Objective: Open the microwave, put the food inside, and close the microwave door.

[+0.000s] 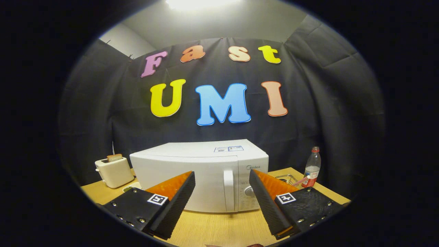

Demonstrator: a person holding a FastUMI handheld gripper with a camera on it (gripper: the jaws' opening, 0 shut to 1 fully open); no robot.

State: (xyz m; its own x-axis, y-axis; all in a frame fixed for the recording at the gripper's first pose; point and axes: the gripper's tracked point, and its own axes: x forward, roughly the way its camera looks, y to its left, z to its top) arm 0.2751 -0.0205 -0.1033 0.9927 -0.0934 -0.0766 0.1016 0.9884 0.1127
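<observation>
A white microwave (202, 171) stands on the wooden table (219, 228) just beyond my fingers, its door shut. The door's vertical white handle (228, 188) shows between the two fingers, with the control knob (249, 191) right of it, partly behind the right finger. My gripper (222, 197) is open, held a short way in front of the microwave with nothing between its fingers. A small plate with something green (131, 187) peeks out left of the microwave, behind the left finger.
A cream toaster (114, 171) with a slice of bread in it stands left of the microwave. Right of the microwave is a metal dish (286, 179) and a plastic water bottle with a red cap (312, 168). Black cloth walls close the booth.
</observation>
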